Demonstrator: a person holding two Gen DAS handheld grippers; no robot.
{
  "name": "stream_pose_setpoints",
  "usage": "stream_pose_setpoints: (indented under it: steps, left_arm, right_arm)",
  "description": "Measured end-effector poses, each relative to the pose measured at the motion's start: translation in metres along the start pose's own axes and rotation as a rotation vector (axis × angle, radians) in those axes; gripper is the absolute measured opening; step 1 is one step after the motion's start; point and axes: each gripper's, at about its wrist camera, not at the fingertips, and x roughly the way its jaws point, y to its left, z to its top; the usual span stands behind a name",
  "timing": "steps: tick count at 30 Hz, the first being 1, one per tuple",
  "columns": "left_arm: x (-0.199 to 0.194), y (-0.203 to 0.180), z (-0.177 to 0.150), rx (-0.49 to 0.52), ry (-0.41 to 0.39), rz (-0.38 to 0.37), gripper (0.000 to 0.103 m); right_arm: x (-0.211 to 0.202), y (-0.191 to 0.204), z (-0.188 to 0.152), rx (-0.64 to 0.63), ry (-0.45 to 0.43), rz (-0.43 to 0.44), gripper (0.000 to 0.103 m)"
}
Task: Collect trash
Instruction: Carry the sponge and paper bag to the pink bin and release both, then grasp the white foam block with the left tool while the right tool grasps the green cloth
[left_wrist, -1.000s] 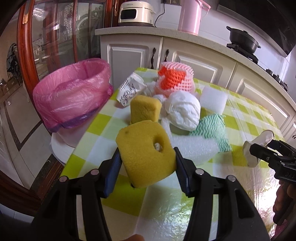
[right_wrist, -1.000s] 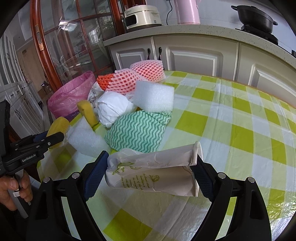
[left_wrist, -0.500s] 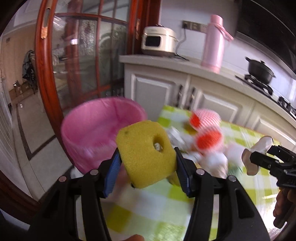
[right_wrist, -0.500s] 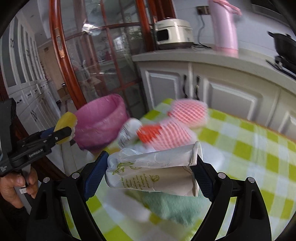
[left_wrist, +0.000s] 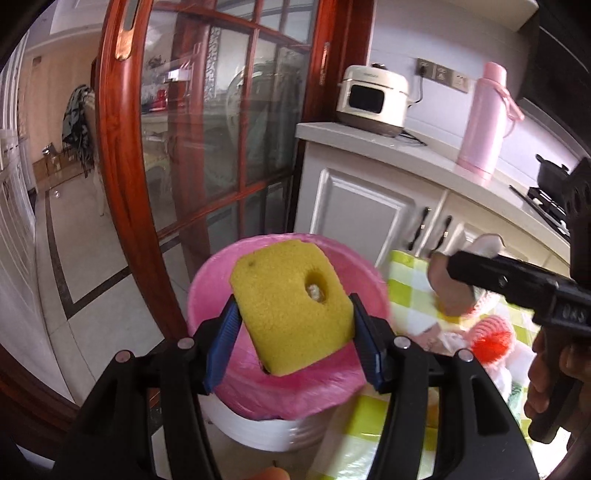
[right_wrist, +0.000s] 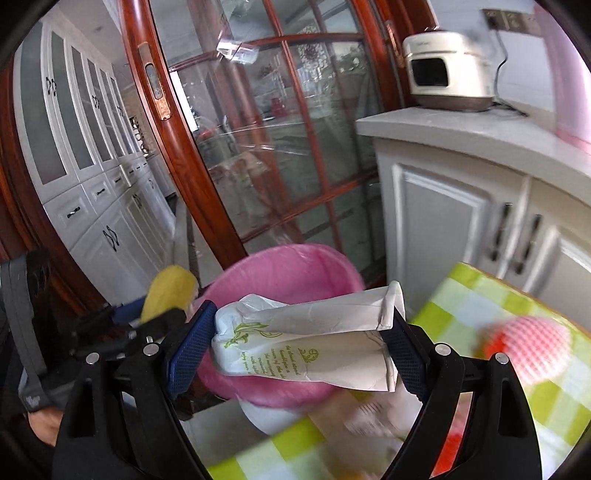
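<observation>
A yellow sponge (left_wrist: 284, 295) with a hole in it is pinched between the blue pads of my left gripper (left_wrist: 293, 314), which is shut on it. It hangs over the pink-lined trash bin (left_wrist: 354, 266). My right gripper (right_wrist: 302, 321) is shut on a crumpled white paper bag (right_wrist: 314, 347) with green print, held above the near rim of the bin (right_wrist: 288, 266). In the right wrist view the left gripper and its sponge (right_wrist: 168, 295) show at the left of the bin. The left wrist view has the right gripper's black finger (left_wrist: 498, 277) at the right.
The table with its green-check cloth (right_wrist: 480, 302) lies right of the bin, with a red and pink foam net (right_wrist: 528, 343) and other blurred trash on it. Behind stand a glass door with a wooden frame (left_wrist: 122, 184), white cabinets, a rice cooker (left_wrist: 373, 99) and a pink flask (left_wrist: 480, 122).
Both grippers have swung left and upward, away from the trash pile on the table, and are now over the pink bin. Each still holds its item.
</observation>
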Motion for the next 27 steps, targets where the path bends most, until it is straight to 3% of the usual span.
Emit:
stream_pose_setpoints:
  steps: [9,12,14,15,21,27]
  left_arm:
    - [0.029,0.026,0.008,-0.004,0.033,0.022,0.057]
    - [0.036,0.031,0.007,0.000,0.049,0.031,0.058]
    - [0.039,0.034,0.009,-0.005,0.052,0.023,0.070]
    - [0.038,0.035,0.010,-0.010,0.051,0.021,0.081]
    - [0.023,0.031,0.008,-0.021,0.025,0.012,0.082]
    - [-0.004,0.000,-0.014,0.008,-0.005,0.012,0.084]
  right_arm:
    - [0.065,0.008,0.023,0.048,0.086,0.086,0.084]
    - [0.071,0.005,0.027,0.064,0.089,0.101,0.090]
    - [0.070,0.001,0.028,0.065,0.085,0.091,0.090]
    - [0.066,-0.001,0.027,0.066,0.077,0.080,0.090]
    - [0.020,-0.029,0.015,0.072,0.005,-0.033,0.090]
    - [-0.057,-0.070,-0.028,0.101,-0.060,-0.180,0.091]
